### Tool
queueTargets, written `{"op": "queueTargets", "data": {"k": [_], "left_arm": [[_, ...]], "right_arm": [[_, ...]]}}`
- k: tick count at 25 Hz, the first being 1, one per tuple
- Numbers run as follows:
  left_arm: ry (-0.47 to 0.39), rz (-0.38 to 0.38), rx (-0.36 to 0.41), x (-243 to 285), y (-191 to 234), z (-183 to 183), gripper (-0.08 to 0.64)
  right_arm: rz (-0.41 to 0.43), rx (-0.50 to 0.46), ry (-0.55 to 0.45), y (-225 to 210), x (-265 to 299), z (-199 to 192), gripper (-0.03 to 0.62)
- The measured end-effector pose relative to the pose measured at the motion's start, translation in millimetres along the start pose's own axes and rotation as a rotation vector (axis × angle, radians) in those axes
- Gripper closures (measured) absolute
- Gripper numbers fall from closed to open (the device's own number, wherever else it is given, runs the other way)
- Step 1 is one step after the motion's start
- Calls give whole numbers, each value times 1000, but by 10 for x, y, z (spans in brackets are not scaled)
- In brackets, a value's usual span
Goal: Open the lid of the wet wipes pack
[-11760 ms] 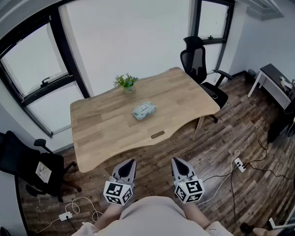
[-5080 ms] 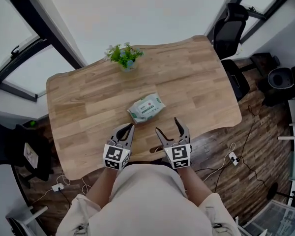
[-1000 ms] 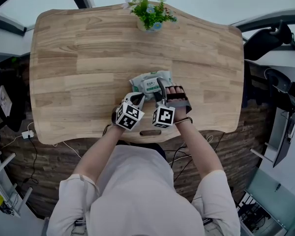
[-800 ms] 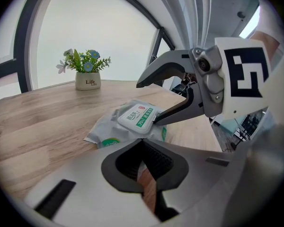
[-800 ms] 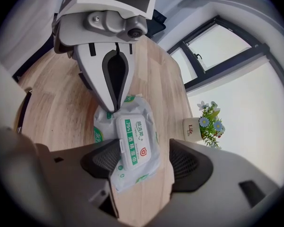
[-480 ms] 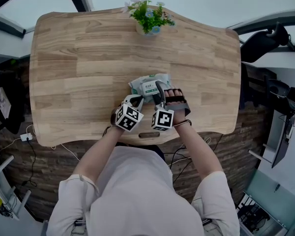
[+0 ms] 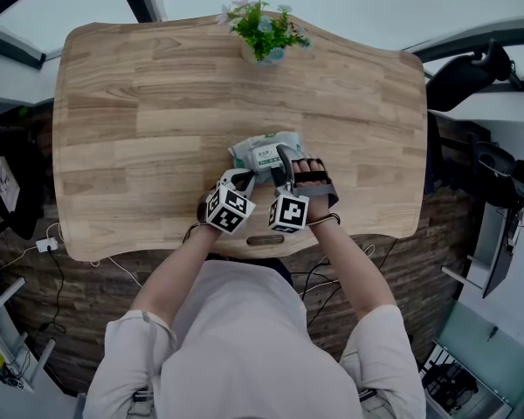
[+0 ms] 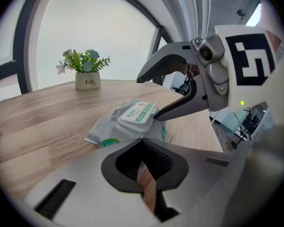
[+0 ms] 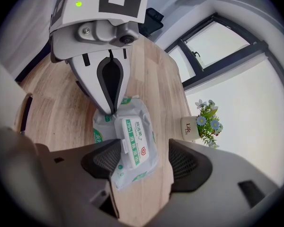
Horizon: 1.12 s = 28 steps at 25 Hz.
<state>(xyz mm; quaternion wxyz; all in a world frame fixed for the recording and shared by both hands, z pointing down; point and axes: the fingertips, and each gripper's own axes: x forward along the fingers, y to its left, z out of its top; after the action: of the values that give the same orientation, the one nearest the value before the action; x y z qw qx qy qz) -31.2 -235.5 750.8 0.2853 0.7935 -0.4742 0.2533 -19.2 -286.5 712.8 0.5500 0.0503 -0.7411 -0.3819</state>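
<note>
The right tongs (image 9: 144,163) have just narrowed slightly but stand released around the closed lid (image 9: 132,143) of the wet wipes pack (image 9: 144,112) on the table (image 7: 140,147). The left tongs (image 8: 143,148), clenched empty, pin its edge; the grasp seems near.

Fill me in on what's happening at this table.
A person stands over a wooden table with a gripper in each hand, working on a wet wipes pack. The left gripper, jaws together, rests its tip on the pack's edge. The right gripper is open; its jaws have just been closing a little, with one tip at the edge of the lid. The lid is not yet open.
</note>
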Motion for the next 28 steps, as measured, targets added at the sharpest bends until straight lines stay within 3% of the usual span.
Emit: {"op": "queueTargets", "data": {"k": [1, 2, 3, 14, 28], "left_arm": [[0, 0, -1, 0, -3, 0, 540], [0, -1, -1, 1, -3, 0, 540], [0, -1, -2, 1, -1, 0, 540], [-6, 2, -9, 5, -6, 4, 540], [-16, -4, 13, 1, -19, 14, 540]], "right_arm": [[-18, 1, -8, -36, -23, 16, 287], [-39, 3, -18, -83, -47, 38, 373], [-53, 7, -27, -126, -64, 60, 402], [-85, 96, -36, -393, 28, 75, 403], [-108, 307, 11, -623, 345, -64, 483]]}}
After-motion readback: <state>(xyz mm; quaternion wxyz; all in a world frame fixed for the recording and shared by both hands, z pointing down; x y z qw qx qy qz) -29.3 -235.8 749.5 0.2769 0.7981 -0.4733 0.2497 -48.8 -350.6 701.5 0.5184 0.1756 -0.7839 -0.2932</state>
